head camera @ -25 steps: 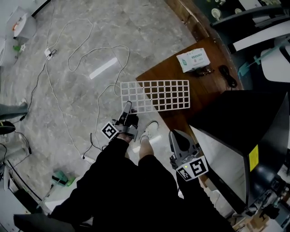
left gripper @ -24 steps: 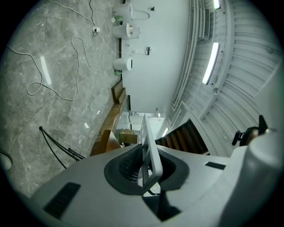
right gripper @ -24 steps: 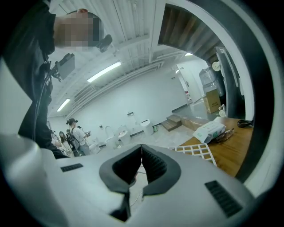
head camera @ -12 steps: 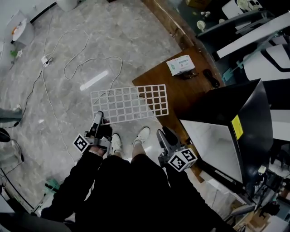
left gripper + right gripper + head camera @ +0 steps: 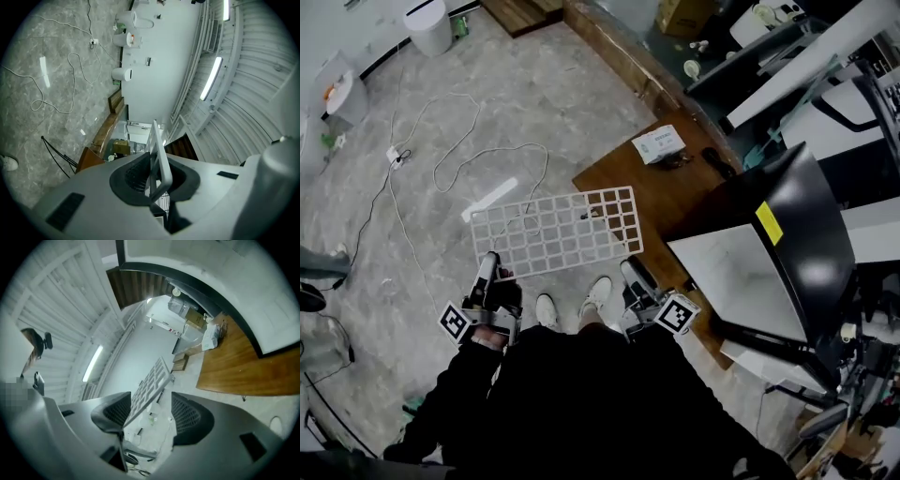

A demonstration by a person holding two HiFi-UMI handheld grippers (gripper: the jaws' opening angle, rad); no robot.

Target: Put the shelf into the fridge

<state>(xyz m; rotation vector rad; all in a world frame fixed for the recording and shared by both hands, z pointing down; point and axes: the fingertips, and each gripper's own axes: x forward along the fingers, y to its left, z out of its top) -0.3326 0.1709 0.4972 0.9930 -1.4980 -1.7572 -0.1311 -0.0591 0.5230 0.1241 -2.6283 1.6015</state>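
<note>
White cable (image 5: 434,174) loops across floor (image 5: 572,89); box (image 5: 657,143) on wooden board (image 5: 675,194)

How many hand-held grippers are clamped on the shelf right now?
1. The left hand-held gripper is shut on the shelf at its near left corner. The right hand-held gripper, at the near right corner, has just been opening its jaws; the shelf sits unclamped between them.

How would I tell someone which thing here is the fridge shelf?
Find the big black fridge at the right. Left of it, held above the grey floor by the left hand-held gripper, is the shelf: the only white grid of square holes.
</note>
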